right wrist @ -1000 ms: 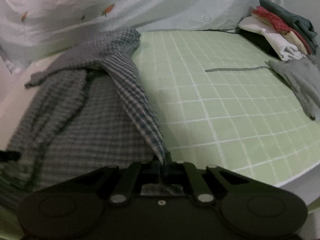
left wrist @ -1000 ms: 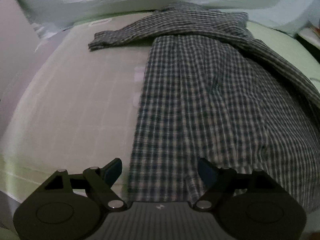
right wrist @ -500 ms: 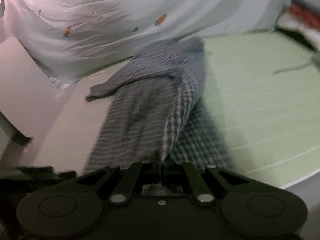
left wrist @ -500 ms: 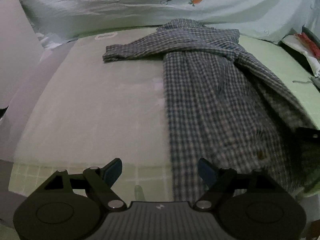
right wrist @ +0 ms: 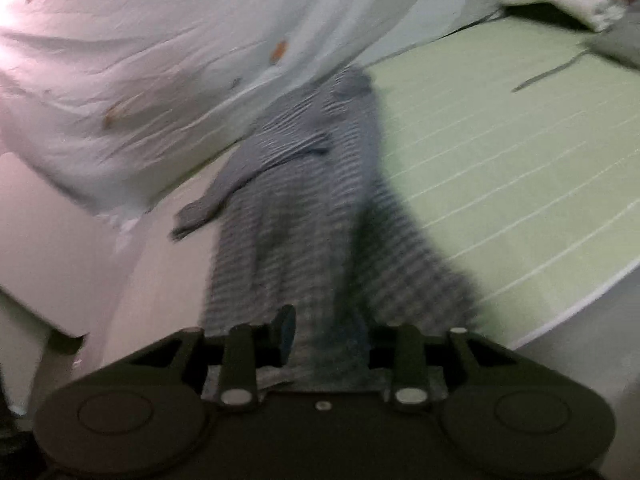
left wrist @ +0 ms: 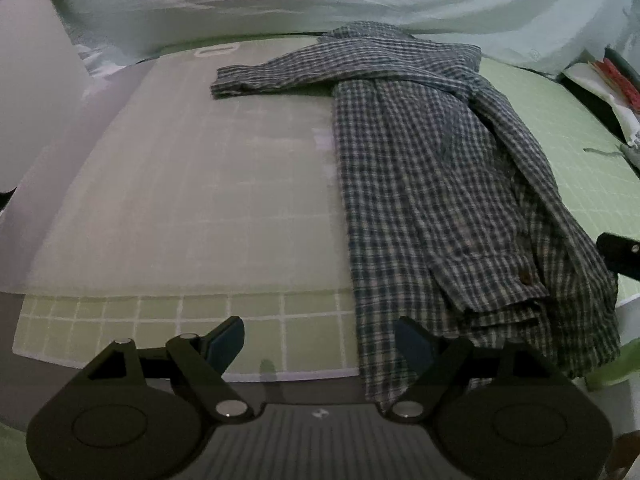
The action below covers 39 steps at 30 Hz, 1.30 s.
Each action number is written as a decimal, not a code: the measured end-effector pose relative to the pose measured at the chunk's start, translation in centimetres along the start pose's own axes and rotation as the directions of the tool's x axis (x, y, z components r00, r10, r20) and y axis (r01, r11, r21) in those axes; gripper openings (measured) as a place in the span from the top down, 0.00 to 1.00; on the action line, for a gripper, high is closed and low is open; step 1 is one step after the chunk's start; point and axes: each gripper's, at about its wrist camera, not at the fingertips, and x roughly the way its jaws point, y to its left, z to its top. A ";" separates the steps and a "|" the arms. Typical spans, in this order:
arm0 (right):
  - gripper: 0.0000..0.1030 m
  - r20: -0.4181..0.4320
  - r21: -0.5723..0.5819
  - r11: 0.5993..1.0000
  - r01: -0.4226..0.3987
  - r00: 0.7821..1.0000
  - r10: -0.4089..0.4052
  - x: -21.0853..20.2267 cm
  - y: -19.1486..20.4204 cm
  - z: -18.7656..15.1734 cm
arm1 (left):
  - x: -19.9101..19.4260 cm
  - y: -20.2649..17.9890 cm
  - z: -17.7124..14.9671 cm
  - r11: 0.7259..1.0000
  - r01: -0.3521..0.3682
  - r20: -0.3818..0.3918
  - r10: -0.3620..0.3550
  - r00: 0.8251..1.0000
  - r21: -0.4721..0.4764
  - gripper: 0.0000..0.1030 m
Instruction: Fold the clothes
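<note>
Far left, a pale board (left wrist: 172,200) lies on the green gridded mat (left wrist: 160,320), with a light sheet (left wrist: 240,4) bunched along the far edge.

The left gripper (left wrist: 320,342) hovers at the near edge of the mat, jaws spread wide and holding nothing. The shirt's near hem lies just right of the gap between them.

The checked shirt (left wrist: 420,184) lies lengthwise from far to near, partly on the board's right side and partly on the mat. One sleeve (left wrist: 272,76) stretches out to the left across the far end of the board. The right side is turned in over the body, and a cuff with a brown button (left wrist: 526,278) lies on top near the hem. The cloth there is bunched and creased.

The right gripper (right wrist: 332,340) is at the near hem, jaws parted, with shirt fabric lying between them. The view is blurred, so contact with the cloth cannot be confirmed.

At the far right edge a pile of clothes (left wrist: 612,84) sits on the mat.

Assessment: the fold is partial. The right sleeve is laid in; the left sleeve is still spread, the body is at full length, and the near end needs smoothing. The lengthwise folds remain.
</note>
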 end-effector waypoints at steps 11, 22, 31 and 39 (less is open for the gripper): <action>0.68 -0.004 -0.110 0.994 0.021 1.000 -0.022 -0.6 -0.9 0.8 | 1.0 -3.1 1.7 0.998 0.052 -0.002 -0.052 0.999 0.036 0.19; 0.80 -0.060 0.117 0.990 0.072 0.996 -0.065 -0.1 -7.9 2.7 | 1.4 -9.0 4.8 0.960 0.279 0.012 -0.279 0.960 0.014 0.19; 0.99 -0.143 0.190 0.982 0.014 0.990 0.013 3.1 -8.4 3.4 | 4.0 -13.8 4.2 0.927 0.372 -0.112 -0.364 0.924 0.052 0.44; 1.00 -0.099 0.351 0.935 -0.042 0.992 0.082 -0.9 -10.4 4.1 | 2.6 -9.8 5.1 0.930 0.356 -0.010 -0.358 0.933 -0.092 0.99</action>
